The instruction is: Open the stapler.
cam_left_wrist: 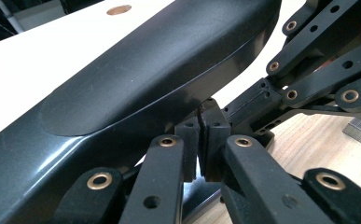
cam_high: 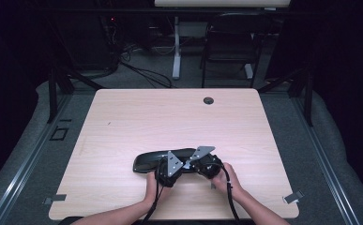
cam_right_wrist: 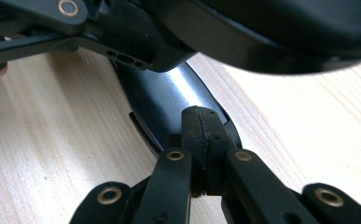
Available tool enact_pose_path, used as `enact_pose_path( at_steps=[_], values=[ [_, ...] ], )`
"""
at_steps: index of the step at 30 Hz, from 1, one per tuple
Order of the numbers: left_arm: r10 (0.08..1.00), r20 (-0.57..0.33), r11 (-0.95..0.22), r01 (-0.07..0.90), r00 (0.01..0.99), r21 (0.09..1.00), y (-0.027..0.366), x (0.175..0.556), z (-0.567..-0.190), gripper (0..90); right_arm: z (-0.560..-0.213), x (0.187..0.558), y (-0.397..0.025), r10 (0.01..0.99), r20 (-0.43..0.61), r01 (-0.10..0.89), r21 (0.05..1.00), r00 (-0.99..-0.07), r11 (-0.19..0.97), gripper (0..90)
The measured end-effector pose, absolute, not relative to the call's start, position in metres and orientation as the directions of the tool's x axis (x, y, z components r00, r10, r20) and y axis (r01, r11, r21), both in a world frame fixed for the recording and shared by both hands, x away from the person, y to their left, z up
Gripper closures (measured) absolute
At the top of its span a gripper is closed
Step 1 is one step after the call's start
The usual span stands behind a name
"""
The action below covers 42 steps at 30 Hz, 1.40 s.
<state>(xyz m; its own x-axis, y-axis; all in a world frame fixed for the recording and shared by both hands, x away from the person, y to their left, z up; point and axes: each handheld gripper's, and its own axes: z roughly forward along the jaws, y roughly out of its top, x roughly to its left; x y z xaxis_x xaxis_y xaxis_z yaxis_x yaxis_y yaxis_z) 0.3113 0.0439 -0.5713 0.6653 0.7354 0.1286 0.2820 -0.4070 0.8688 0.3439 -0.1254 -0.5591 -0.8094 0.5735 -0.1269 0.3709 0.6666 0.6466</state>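
Thing in hand: a long, glossy black plastic case with rounded ends, shaped like a spectacle case, lying lengthwise left to right
Where it lies: on the pale wooden table, in the near half, a little left of the middle, its right end under the two grippers
Case in the left gripper view: the case rises as a curved upper shell running far and to the right, with a thin lower edge beneath it
Case in the right gripper view: a flat dark lower part lies on the wood and a rounded dark shell hangs above it, so the case looks opened
Left gripper: the left gripper, held in the person's left hand, sits at the near side of the case; in its own view its tips are pressed together on the thin lower edge of the case
Right gripper: the right gripper, held in the right hand, touches the left one just right of it; its tips are together at the end of the flat lower part, but whether they pinch it I cannot tell
Far edge: a small round dark grommet in the table top, well apart from the case
Beyond the table: a dark folding chair on the grey floor
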Motion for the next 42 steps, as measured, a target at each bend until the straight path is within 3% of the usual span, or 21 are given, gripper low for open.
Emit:
enact_pose_path(
  at_steps=[42],
  values=[
    [0.761, 0.139, -0.354, 0.226, 0.633, 0.908, 0.049, 0.310, -0.550, 90.0, -0.561, 0.343, -0.125, 0.568, -0.134, 0.355, 0.660, -0.812, 0.662, 90.0]
  ],
)
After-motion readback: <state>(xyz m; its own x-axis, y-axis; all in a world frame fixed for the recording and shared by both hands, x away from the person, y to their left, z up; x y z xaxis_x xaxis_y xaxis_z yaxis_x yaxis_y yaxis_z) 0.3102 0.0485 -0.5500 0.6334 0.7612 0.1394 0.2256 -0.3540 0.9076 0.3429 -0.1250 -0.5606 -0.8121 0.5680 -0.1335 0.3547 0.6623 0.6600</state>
